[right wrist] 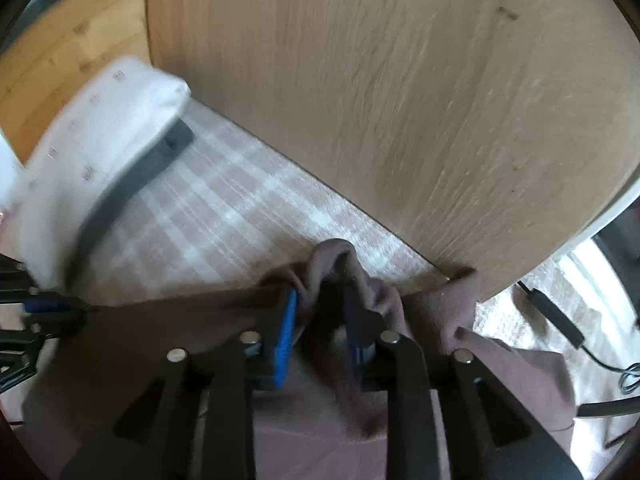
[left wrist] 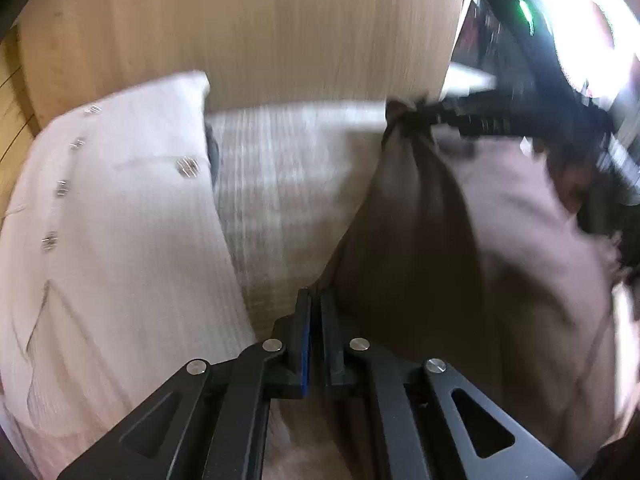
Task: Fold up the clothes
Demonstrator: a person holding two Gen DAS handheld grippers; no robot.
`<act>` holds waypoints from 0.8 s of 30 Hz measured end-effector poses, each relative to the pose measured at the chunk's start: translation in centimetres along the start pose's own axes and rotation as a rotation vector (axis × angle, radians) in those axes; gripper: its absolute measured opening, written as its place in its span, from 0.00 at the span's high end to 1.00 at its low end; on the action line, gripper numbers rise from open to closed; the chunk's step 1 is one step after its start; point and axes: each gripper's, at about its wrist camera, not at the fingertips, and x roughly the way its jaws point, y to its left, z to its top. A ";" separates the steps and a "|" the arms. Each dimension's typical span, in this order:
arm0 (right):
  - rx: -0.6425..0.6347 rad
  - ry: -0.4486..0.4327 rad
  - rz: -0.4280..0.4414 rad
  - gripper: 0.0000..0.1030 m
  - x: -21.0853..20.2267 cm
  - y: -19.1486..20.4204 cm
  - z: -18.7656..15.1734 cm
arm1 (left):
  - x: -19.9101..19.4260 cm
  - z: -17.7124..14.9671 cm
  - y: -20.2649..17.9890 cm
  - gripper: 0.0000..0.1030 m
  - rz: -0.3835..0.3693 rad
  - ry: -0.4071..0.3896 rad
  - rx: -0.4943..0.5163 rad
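The left tool [left wrist: 316, 300] has its two black fingers drawn nearly together, and an edge of the brown garment [left wrist: 460, 240] runs up into the narrow slit between them, so it reads as clamped on that cloth. From there the brown fabric rises in a taut, shadowed fold toward the right tool [left wrist: 404, 110], seen at the upper right of the left wrist view, where a bunched corner is gathered at its tip. In the right wrist view the right tool [right wrist: 324, 308] shows blue pads [right wrist: 286, 336] with a thick wad of the brown garment [right wrist: 340, 264] humped up between them; the pads press on the bunched cloth from both sides, gripping it with a gap as wide as the wad. The rest of the garment spreads out below and to either side of this tool, one flap reaching the edge of the wooden bench [right wrist: 400, 100]. Under the brown cloth lies a pale plaid fabric [right wrist: 224, 216], and beside it to the left a folded white garment with small metal snaps [left wrist: 100, 200], a dark strip showing along its edge. Both views are blurred. A black cable [right wrist: 556, 316] trails at the far right
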 end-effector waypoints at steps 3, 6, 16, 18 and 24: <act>0.013 -0.053 -0.020 0.64 -2.9 -0.6 -0.2 | -0.5 -0.1 0.2 0.90 0.009 0.004 0.004; 0.006 -0.100 -0.084 0.62 -6.5 -0.8 -1.2 | -5.6 -1.5 1.7 0.88 -0.008 -0.061 -0.020; -0.103 -0.171 0.278 0.62 -16.9 8.2 -9.5 | -22.2 -16.9 1.8 0.71 -0.010 -0.069 -0.080; -0.127 -0.107 0.340 0.62 -15.3 11.2 -11.2 | -22.6 -20.6 1.1 0.71 -0.028 -0.029 -0.131; -0.231 0.054 0.307 0.62 -9.9 18.1 -14.9 | -18.6 -27.5 -2.5 0.71 -0.131 0.070 -0.203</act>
